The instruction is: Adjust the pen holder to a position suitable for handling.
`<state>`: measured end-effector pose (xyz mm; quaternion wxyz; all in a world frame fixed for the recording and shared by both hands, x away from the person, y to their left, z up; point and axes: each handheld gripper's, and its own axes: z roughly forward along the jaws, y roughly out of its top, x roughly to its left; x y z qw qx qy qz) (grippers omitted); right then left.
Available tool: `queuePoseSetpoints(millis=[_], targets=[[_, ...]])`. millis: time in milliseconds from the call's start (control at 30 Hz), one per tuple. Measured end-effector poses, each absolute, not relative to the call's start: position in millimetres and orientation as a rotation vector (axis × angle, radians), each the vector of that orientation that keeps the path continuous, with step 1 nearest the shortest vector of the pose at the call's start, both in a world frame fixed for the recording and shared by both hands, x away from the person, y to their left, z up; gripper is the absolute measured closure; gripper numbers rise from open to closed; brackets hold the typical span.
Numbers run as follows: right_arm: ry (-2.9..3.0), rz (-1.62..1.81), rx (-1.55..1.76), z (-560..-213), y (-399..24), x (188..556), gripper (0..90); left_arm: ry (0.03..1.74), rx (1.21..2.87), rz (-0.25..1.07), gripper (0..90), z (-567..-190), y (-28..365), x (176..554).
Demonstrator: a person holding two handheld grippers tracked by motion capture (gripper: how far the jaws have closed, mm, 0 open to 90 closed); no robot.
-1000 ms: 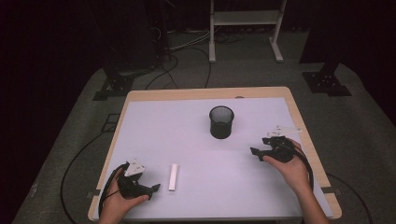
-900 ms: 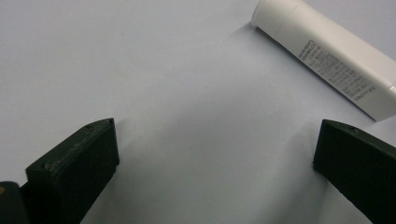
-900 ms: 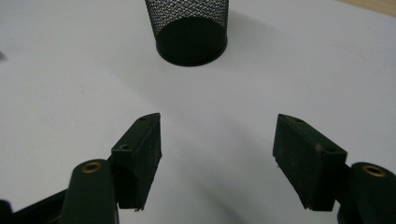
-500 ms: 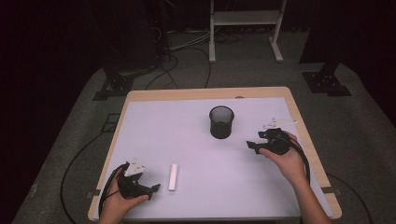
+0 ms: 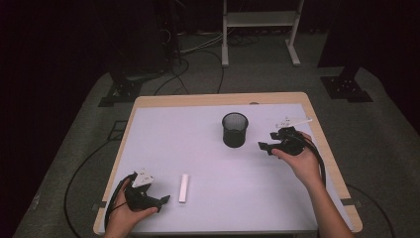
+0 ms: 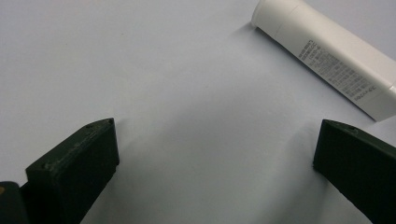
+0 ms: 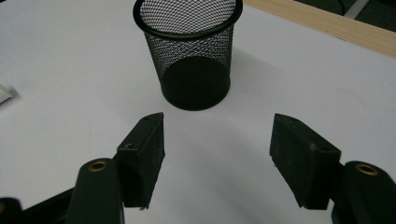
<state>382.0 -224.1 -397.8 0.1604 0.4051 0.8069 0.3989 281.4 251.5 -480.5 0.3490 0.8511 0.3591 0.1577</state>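
Note:
A black wire-mesh cup (image 5: 235, 130) stands upright on the white table top (image 5: 188, 144), right of centre. To its right my right gripper (image 5: 263, 147) hovers with its tips toward the cup; in the right gripper view the cup (image 7: 189, 56) stands just beyond the open, empty jaws (image 7: 217, 140). A white tube (image 5: 183, 188) lies flat near the front edge. My left gripper (image 5: 159, 202) rests on the table just left of it, open and holding nothing. In the left gripper view the tube (image 6: 327, 56) lies ahead, to the upper right of the jaws (image 6: 215, 144).
The table has a wooden rim (image 5: 317, 124) along its right side and back. Beyond it on the dark floor are cables (image 5: 183, 64), a white frame stand (image 5: 260, 29) and black stand feet (image 5: 346, 87).
My right gripper has moved left, closer to the mesh cup, and risen slightly. The left gripper, tube and cup have stayed in place.

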Motion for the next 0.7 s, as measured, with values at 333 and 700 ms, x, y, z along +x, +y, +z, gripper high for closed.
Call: queuePoseSetpoints(millis=[333,700], targets=[[2.302,1.167,1.166,-388,-217,397,36.3,0.928,2.211,0.410,0.0,-480,252,281],[2.300,1.173,1.163,-379,-207,414,38.5,0.929,2.207,0.411,0.0,-481,252,281]])
